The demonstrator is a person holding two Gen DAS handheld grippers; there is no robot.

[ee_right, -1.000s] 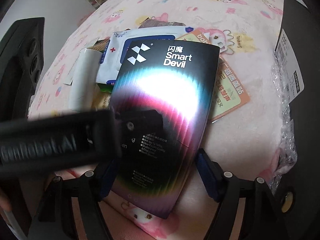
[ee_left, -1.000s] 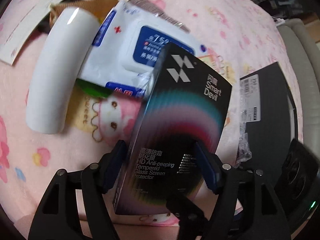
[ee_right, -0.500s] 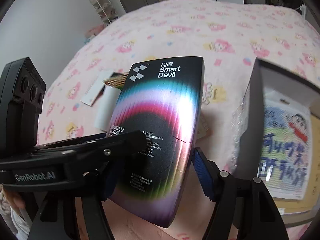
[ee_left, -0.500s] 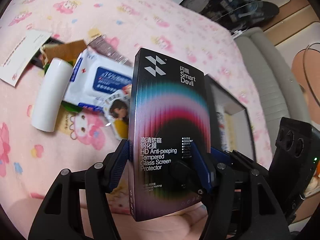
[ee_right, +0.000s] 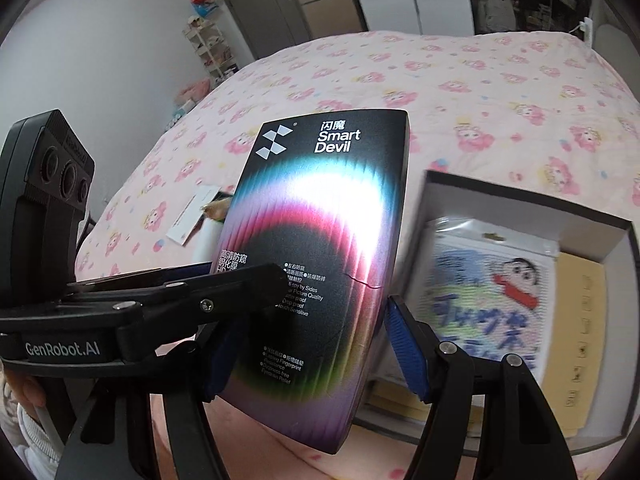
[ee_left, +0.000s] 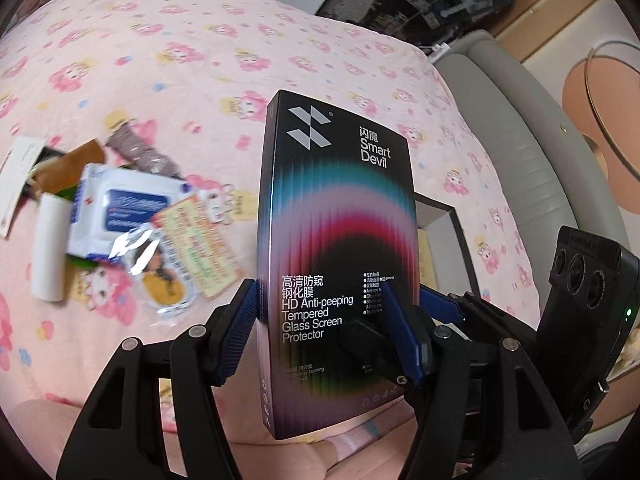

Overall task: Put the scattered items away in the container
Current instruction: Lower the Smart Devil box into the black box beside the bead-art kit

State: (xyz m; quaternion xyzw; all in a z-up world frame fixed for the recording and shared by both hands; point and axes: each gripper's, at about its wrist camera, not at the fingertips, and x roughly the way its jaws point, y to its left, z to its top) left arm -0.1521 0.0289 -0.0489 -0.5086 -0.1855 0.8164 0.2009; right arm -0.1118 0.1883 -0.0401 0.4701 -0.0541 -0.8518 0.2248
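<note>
Setting: a bed covered by a pink cartoon-print blanket (ee_left: 280,52); a grey padded bed edge (ee_left: 516,128) runs along the right in the left wrist view

Screen protector box (ee_left: 340,240): black, printed "Smart Devil" with a rainbow ring; held upright in the air above the blanket, between both claws

Left gripper (ee_left: 320,336): blue-padded fingers clamped on the lower part of the screen protector box, one pad against each long side

Right gripper (ee_right: 316,348): its fingers sit either side of the same box; the right pad lies against the box edge, the left is hidden behind the other tool, so whether it truly squeezes cannot be told

Container (ee_right: 520,196): an open black box with white inner walls, lying on the blanket just to the right of the held box; it holds a bagged cartoon picture (ee_right: 488,296) and a tan card (ee_right: 576,320)

Scattered items: well to the left, in a loose pile; a white wet wipes pack (ee_left: 124,208), a white tube (ee_left: 50,252) beside it, an orange leaflet (ee_left: 200,248), a clear-wrapped figure card (ee_left: 160,272), a brown pouch (ee_left: 68,168), a white paper slip (ee_left: 16,176)
</note>
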